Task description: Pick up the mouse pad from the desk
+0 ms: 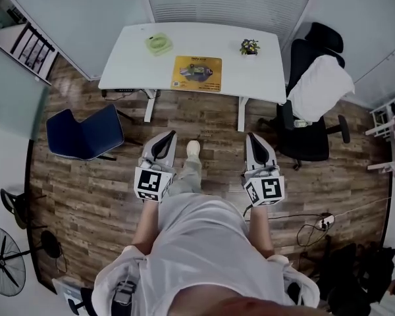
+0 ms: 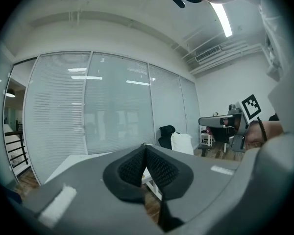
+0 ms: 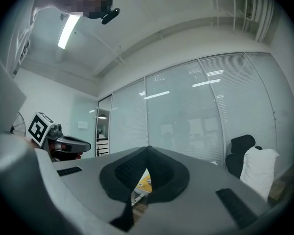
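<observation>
An orange-yellow mouse pad [image 1: 197, 72] with a dark picture lies flat at the middle front of the white desk [image 1: 128, 71]. I stand a step back from the desk on the wood floor. My left gripper [image 1: 166, 137] and my right gripper [image 1: 253, 139] are held level before me, both shut and empty, well short of the desk. A sliver of the mouse pad [image 3: 143, 182] shows through the gap under the right gripper's [image 3: 147, 150] closed tips. The left gripper's [image 2: 145, 148] tips also meet, with the desk edge [image 2: 73, 161] behind them.
A green round object [image 1: 158, 43] and a small potted plant [image 1: 249, 46] sit on the desk. A black office chair with white cloth [image 1: 315, 94] stands to the right, a blue chair [image 1: 83, 134] to the left. A fan [image 1: 1, 261] and floor cables [image 1: 319, 223] are nearby.
</observation>
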Action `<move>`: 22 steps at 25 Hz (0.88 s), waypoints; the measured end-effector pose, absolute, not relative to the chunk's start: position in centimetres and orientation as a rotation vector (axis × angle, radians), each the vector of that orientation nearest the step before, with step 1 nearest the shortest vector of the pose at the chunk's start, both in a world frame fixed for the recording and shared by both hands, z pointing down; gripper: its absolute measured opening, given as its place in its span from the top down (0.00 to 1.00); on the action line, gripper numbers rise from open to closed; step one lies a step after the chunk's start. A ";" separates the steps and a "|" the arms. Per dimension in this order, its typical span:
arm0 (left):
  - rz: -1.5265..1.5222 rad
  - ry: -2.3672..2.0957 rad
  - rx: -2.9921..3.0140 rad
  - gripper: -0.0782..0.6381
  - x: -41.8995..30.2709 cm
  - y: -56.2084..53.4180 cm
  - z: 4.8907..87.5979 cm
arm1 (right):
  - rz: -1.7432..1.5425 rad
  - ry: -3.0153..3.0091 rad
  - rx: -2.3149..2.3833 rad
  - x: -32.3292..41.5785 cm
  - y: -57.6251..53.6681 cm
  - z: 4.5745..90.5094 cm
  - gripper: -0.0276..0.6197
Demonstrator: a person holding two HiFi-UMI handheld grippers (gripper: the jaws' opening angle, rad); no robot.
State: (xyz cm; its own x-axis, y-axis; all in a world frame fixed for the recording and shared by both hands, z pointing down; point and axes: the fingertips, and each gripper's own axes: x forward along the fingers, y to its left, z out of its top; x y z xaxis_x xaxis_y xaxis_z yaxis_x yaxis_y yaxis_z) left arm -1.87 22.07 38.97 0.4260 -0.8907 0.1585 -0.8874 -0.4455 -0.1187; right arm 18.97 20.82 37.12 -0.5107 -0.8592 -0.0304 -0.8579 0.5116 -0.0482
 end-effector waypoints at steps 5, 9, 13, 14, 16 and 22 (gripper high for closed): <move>-0.237 1.660 -2.658 0.90 -3.5 13.2 39.6 | -0.010 2.728 -1.553 17.5 12.4 37.8 0.95; -0.236 1.686 -2.673 0.90 -5.3 5.7 40.5 | -0.136 2.732 -1.539 15.9 4.5 39.3 0.95; -0.221 1.673 -2.735 0.90 -6.4 -0.8 41.5 | -0.302 2.742 -1.551 14.4 -2.4 41.8 0.95; -0.211 1.672 -2.745 0.90 -6.7 -2.4 41.7 | -0.339 2.740 -1.559 14.0 -3.9 42.5 0.95; -0.207 1.689 -2.748 0.90 -7.7 -5.2 42.3 | -0.426 2.714 -1.569 13.4 -6.3 43.7 0.95; -0.216 1.777 -2.696 0.90 -10.5 -11.5 43.9 | -0.653 2.597 -1.540 12.4 -11.2 46.1 0.95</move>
State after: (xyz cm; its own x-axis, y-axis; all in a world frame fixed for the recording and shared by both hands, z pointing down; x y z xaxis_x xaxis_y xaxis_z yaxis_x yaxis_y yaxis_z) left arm -10.46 -11.47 43.90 0.3896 -0.9065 0.1628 -0.9191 -0.3941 0.0052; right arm 12.42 -11.18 46.12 -0.5017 -0.8489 0.1665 -0.8266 0.4136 -0.3816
